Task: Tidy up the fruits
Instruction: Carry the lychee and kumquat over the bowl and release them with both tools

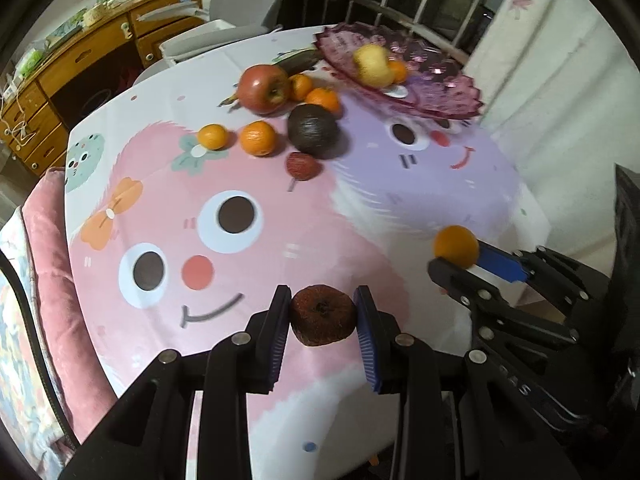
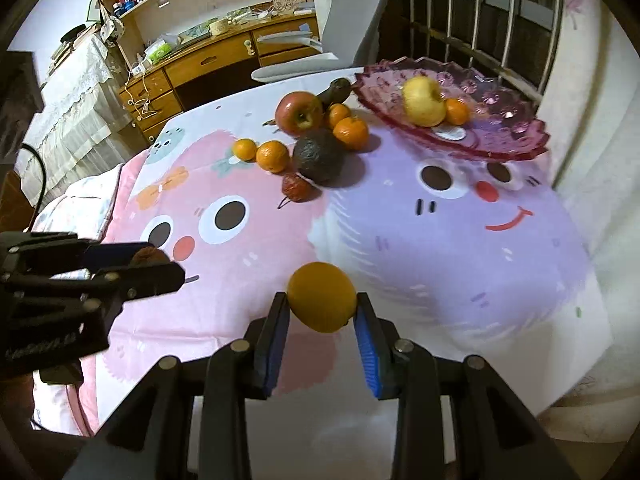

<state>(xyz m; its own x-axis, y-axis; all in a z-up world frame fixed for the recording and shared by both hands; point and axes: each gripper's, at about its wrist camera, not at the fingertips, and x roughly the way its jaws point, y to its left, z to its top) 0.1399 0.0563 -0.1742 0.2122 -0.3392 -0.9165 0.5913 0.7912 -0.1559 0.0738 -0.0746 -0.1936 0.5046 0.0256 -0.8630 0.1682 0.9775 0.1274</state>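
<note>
My left gripper (image 1: 322,312) is shut on a wrinkled dark red-brown fruit (image 1: 322,316), held above the near part of the table. My right gripper (image 2: 322,309) is shut on a small orange (image 2: 322,302); it also shows in the left wrist view (image 1: 457,246). A purple glass fruit plate (image 2: 500,136) at the far right holds a yellow apple (image 2: 423,101) and a small orange (image 2: 457,111). On the cloth lie a red apple (image 2: 298,113), several small oranges (image 2: 272,156), a dark avocado (image 2: 318,160) and a small wrinkled red fruit (image 2: 297,188).
A cartoon-print cloth (image 2: 440,240) covers the table. A dark banana-like fruit (image 2: 335,90) lies behind the red apple. A grey chair (image 2: 340,32) and a wooden desk (image 2: 208,64) stand beyond the far edge. A barred window (image 2: 480,20) is behind the plate. A pink cushion (image 1: 52,264) lies at the left.
</note>
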